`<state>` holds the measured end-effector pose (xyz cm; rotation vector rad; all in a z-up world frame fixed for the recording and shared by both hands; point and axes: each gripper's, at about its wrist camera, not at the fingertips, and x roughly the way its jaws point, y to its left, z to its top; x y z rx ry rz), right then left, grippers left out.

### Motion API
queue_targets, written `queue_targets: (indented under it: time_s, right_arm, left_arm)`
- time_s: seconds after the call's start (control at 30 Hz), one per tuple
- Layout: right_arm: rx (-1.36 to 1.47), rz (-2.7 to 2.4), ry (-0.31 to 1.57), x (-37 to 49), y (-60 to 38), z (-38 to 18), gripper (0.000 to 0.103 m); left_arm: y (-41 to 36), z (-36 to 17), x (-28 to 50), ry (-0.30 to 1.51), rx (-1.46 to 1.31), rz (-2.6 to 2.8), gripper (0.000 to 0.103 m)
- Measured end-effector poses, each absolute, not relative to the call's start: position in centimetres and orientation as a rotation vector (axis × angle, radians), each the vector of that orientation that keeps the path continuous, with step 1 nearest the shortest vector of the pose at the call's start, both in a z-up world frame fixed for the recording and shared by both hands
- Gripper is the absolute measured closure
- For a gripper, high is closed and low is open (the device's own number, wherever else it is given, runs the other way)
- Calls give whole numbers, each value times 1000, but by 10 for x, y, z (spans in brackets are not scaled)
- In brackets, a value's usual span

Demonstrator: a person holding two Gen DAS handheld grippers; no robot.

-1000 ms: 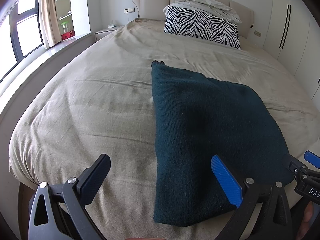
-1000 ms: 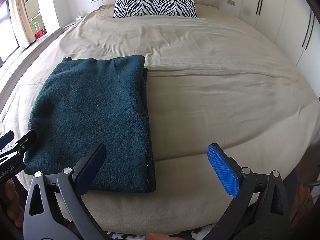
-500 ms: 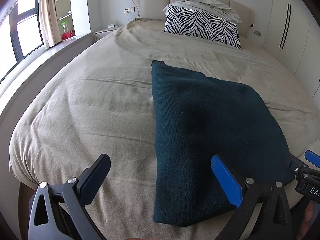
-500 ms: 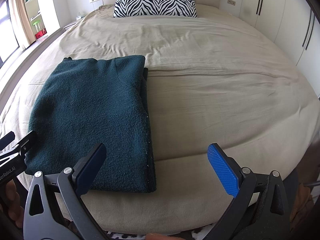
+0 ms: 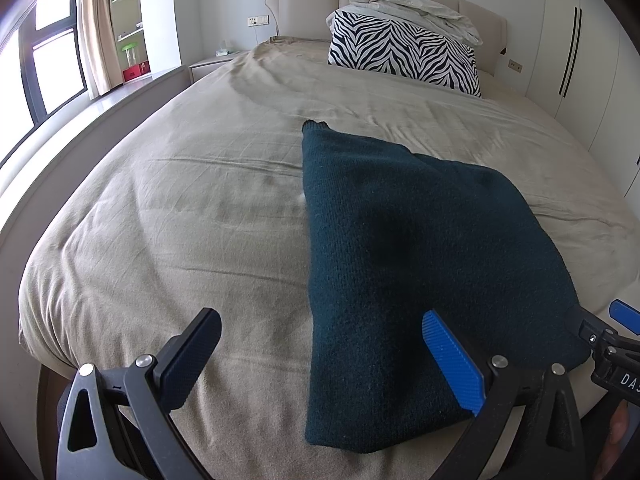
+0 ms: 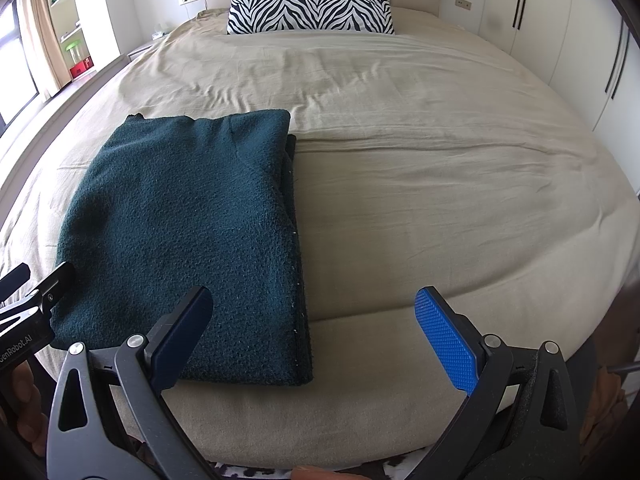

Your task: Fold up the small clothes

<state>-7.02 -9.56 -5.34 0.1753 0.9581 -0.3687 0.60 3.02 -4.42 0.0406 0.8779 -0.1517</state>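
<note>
A dark teal knitted garment lies folded flat in a rectangle near the foot of the beige bed. In the right wrist view the same garment lies left of centre, with layered edges along its right side. My left gripper is open and empty, hovering over the garment's near left edge. My right gripper is open and empty as well, just beyond the garment's near right corner. Each gripper shows at the edge of the other's view.
A zebra-striped pillow and crumpled pale bedding sit at the headboard. White wardrobe doors line the right side. A window and a shelf stand on the left, beside a low ledge. Wide bare bedsheet lies right of the garment.
</note>
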Motion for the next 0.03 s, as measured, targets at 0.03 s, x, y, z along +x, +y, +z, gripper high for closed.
queue_targets:
  time_s: [0.03]
  right_arm:
    - [175, -367, 959, -69, -97, -53, 0]
  left_arm:
    - [30, -44, 6, 878, 41, -152, 0]
